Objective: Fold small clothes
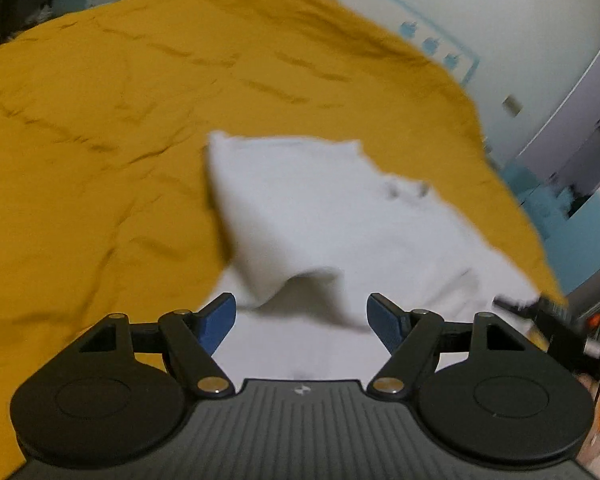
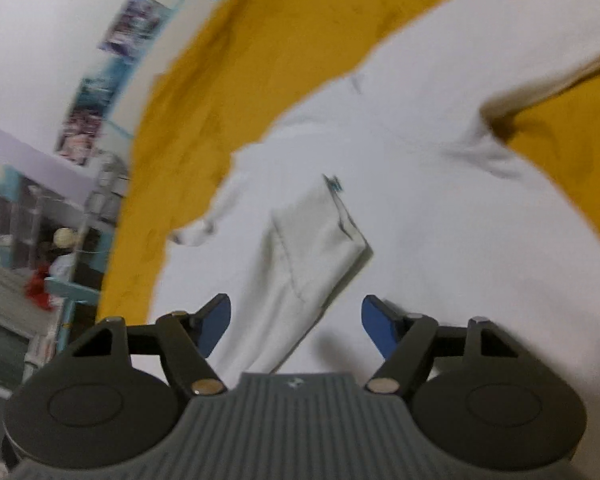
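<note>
Two grippers over white garment (image 1: 340, 216) spread on yellow bedcover (image 1: 100, 120). Left gripper (image 1: 300, 316) wide apart, nothing between blue pads (image 1: 220, 320), raised fold of white cloth just ahead. Right gripper (image 2: 296, 316) wide apart too, nothing pinched, folded sleeve-like strip (image 2: 312, 248) lying between fingers, not pressed. Both views blurry.

White garment (image 2: 400, 216) on mustard-yellow bedcover (image 1: 120, 120).
</note>
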The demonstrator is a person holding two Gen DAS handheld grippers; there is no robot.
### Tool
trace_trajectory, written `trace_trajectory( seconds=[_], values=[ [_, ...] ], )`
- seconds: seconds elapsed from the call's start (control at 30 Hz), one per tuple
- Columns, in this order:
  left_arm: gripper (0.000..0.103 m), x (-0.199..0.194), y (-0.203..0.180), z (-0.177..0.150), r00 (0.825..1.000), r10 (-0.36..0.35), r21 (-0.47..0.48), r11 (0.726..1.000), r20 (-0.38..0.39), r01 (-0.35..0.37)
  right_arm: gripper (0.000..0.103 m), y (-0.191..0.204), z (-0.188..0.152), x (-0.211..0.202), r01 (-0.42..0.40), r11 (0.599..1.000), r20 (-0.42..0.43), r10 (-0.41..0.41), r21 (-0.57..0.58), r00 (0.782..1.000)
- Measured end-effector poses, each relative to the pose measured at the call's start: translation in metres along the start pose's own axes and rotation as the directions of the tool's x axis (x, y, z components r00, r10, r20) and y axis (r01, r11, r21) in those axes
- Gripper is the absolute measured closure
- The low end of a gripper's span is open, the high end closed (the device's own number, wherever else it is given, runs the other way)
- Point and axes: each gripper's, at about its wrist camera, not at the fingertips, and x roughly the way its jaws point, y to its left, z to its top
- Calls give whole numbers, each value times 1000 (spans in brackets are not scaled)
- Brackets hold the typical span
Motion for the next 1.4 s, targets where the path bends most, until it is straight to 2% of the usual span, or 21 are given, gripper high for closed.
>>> trace_trajectory(
  seconds=[0.13, 0.2, 0.23, 0.33, 0.37, 0.43, 0.5, 0.63, 0.67, 0.77, 0.83, 0.9, 1.0, 1.03, 1.07, 1.13, 1.23, 1.3, 1.33, 1.37, 1.4],
  values=[
    [11, 3, 9, -16, 993, 58, 30, 998, -101, -55, 34, 5, 3, 23, -9, 1000, 46, 8, 28, 999],
    [11, 11, 5, -17, 986, 57, 39, 998, -154, -52, 33, 7, 6, 34, -44, 997, 58, 41, 61, 997],
    [11, 14, 5, -20, 987, 45, 40, 998, -153, -39, 36, 6, 8, 38, -54, 996, 67, 49, 73, 997],
    [11, 22, 9, -23, 989, 58, 15, 998, -133, -57, 99, 3, 16, 45, -39, 996, 66, 34, 79, 997],
    [11, 26, 10, -22, 988, 72, 7, 997, -138, -72, 102, 4, 19, 41, -55, 995, 84, 49, 79, 995],
    [11, 31, 12, -22, 987, 70, -7, 997, -145, -72, 102, 3, 21, 21, -105, 993, 150, 96, 53, 984],
    [11, 37, 11, -22, 987, 69, -7, 997, -146, -71, 102, 8, 26, -4, -116, 993, 228, 115, -6, 967],
    [11, 45, 7, -22, 983, 96, 10, 995, -156, -96, 102, -10, 32, -40, -30, 1000, 335, 28, 1, 942],
    [11, 46, 6, -23, 983, 97, 17, 995, -156, -96, 102, -17, 34, -42, -6, 1000, 336, 6, 0, 942],
    [11, 48, 3, -24, 985, 96, 6, 995, -143, -97, 101, -42, 36, -25, 76, 996, 241, -85, 46, 967],
    [11, 42, 5, -25, 989, 77, -29, 996, -129, -81, 100, -54, 34, -18, 83, 993, 209, -98, 80, 973],
    [11, 40, 4, -22, 992, 51, -59, 997, -119, -58, 98, -54, 33, -24, 68, 993, 229, -89, 97, 969],
    [11, 41, -1, -14, 993, -11, -76, 997, -115, 3, 77, -42, 31, -40, 135, 986, 293, -157, 94, 943],
    [11, 43, -3, -13, 994, -16, -75, 997, -113, 7, 65, -36, 29, -47, 148, 984, 329, -171, 95, 929],
    [11, 48, -6, -11, 994, -18, -68, 998, -112, 10, 58, -33, 28, -55, 143, 987, 352, -161, 76, 922],
    [11, 60, -10, -9, 993, 2, -60, 998, -116, -9, 54, -25, 27, -61, 113, 994, 354, -101, -12, 930],
    [11, 81, -10, -11, 987, 28, -45, 998, -156, -35, 47, -18, 29, -56, 89, 991, 297, -55, -100, 953],
    [11, 85, -12, -13, 987, 47, -19, 999, -157, -50, 47, -22, 35, -54, 155, 982, 256, -124, -104, 959],
    [11, 84, -15, -13, 986, 57, -9, 998, -156, -59, 50, -22, 38, -52, 187, 978, 238, -161, -90, 958],
    [11, 81, -20, -12, 985, 71, -1, 997, -158, -72, 55, -25, 41, -57, 184, 980, 233, -163, -72, 959],
    [11, 78, -25, -12, 984, 81, 5, 997, -161, -82, 55, -29, 43, -67, 157, 986, 248, -139, -57, 959]
  ],
)
